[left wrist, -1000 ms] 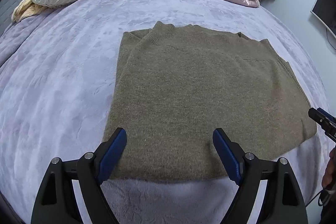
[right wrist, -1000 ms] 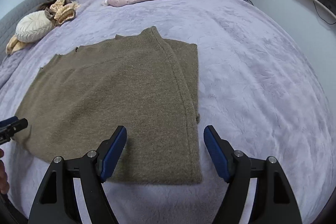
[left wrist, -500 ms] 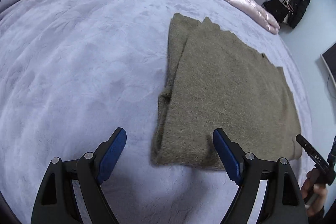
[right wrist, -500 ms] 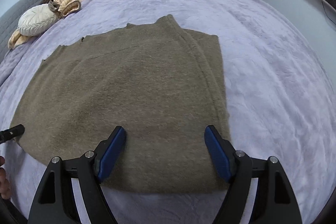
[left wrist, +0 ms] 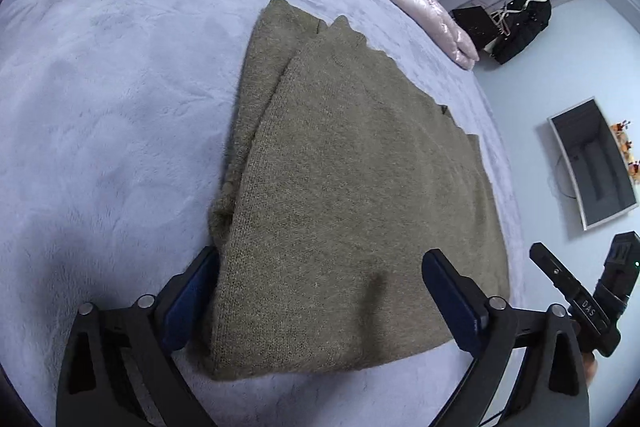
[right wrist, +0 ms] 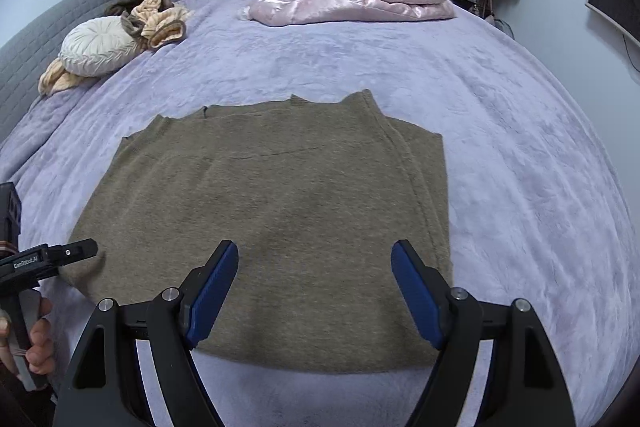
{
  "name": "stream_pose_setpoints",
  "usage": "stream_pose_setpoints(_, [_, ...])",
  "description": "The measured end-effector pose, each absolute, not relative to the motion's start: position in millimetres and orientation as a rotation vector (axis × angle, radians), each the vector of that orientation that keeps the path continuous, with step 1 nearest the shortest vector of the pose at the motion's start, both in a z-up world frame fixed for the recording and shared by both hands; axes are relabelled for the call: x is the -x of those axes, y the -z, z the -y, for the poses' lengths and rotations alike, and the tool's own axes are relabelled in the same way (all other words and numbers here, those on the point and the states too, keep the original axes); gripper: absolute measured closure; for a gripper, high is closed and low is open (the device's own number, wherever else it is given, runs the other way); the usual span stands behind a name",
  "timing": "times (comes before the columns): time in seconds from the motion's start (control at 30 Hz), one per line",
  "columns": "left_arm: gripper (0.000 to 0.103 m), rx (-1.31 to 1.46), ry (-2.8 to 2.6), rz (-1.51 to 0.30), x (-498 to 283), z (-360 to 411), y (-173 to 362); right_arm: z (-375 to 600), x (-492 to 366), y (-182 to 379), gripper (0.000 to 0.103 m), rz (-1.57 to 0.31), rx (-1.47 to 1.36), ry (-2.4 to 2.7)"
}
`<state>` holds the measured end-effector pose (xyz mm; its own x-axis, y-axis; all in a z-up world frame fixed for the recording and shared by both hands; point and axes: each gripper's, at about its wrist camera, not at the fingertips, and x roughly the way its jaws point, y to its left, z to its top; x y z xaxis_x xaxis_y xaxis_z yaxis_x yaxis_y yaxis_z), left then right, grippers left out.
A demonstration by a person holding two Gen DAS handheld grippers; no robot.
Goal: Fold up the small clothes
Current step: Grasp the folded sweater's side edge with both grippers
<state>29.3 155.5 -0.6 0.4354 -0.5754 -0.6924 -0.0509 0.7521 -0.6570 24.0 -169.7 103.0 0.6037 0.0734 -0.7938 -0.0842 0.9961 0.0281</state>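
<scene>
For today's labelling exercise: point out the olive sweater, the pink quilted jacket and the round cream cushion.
olive sweater (right wrist: 280,227), right wrist view, middle of its top layer.
pink quilted jacket (right wrist: 352,1), right wrist view, its shiny middle.
round cream cushion (right wrist: 100,47), right wrist view, its pleated face.

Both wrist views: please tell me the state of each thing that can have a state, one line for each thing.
Olive sweater: lying flat on the bed, partly folded, one side turned in.
Left gripper: open, jaws just widened, over the sweater's near corner, not gripping.
Right gripper: open, nothing held.
Pink jacket: folded loosely, at the far side.
Round pillow: resting by the headboard.
Wall screen: off, dark.
</scene>
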Motion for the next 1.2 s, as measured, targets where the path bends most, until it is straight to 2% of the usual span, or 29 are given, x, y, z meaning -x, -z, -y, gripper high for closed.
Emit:
stream_pose_setpoints(0.2, [0.002, 0.64, 0.402, -1.072, -27.0, -152.5, 1.6, 112.3, -56.6, -110.6, 0.021, -0.942, 0.072, -0.205])
stream_pose_setpoints(0.43, [0.003, 0.504, 0.332, -1.069, -28.4, -131.0, -3.8, 19.4, -128.9, -86.7, 0.021, -1.085, 0.097, -0.347])
stream_pose_setpoints(0.47, [0.008, 0.479, 0.325, -1.057, -26.6, -128.6, -4.6, 7.4, -139.3, -80.9, 0.021, -1.117, 0.101, -0.365])
stream_pose_setpoints(0.53, [0.024, 0.442, 0.308, -1.039, -23.1, -127.1, -5.3, -19.2, -161.6, -70.4, 0.021, -1.168, 0.116, -0.384])
stream_pose_setpoints(0.6, [0.046, 0.459, 0.314, -1.025, -20.8, -132.0, -3.9, -39.6, -180.7, -60.8, 0.021, -1.22, 0.108, -0.415])
stream_pose_setpoints(0.67, [0.061, 0.522, 0.345, -1.015, -21.7, -140.6, 0.0, -57.2, -200.1, -51.4, 0.021, -1.26, 0.104, -0.401])
stream_pose_setpoints(0.8, [0.062, 0.606, 0.38, -1.018, -25.4, -149.6, 9.2, -88.4, -224.9, -29.0, 0.021, -1.368, 0.118, -0.397])
stream_pose_setpoints(0.97, [0.062, 0.618, 0.389, -1.017, -28.5, -148.6, 11.7, -119.7, -237.9, -14.6, 0.019, -1.38, 0.174, -0.317])
stream_pose_setpoints(1.07, [0.064, 0.626, 0.394, -1.012, -28.7, -149.7, 10.9, -143.5, -233.7, 1.0, 0.017, -1.385, 0.327, -0.262])
stream_pose_setpoints(1.13, [0.07, 0.616, 0.392, -1.009, -20.7, -154.9, 8.1, -152.3, -226.3, 4.5, 0.025, -1.352, 0.418, -0.256])
stream_pose_setpoints(1.2, [0.08, 0.614, 0.399, -1.011, -12.3, -157.4, 4.2, -147.3, -225.5, -0.4, 0.055, -1.343, 0.424, -0.243])
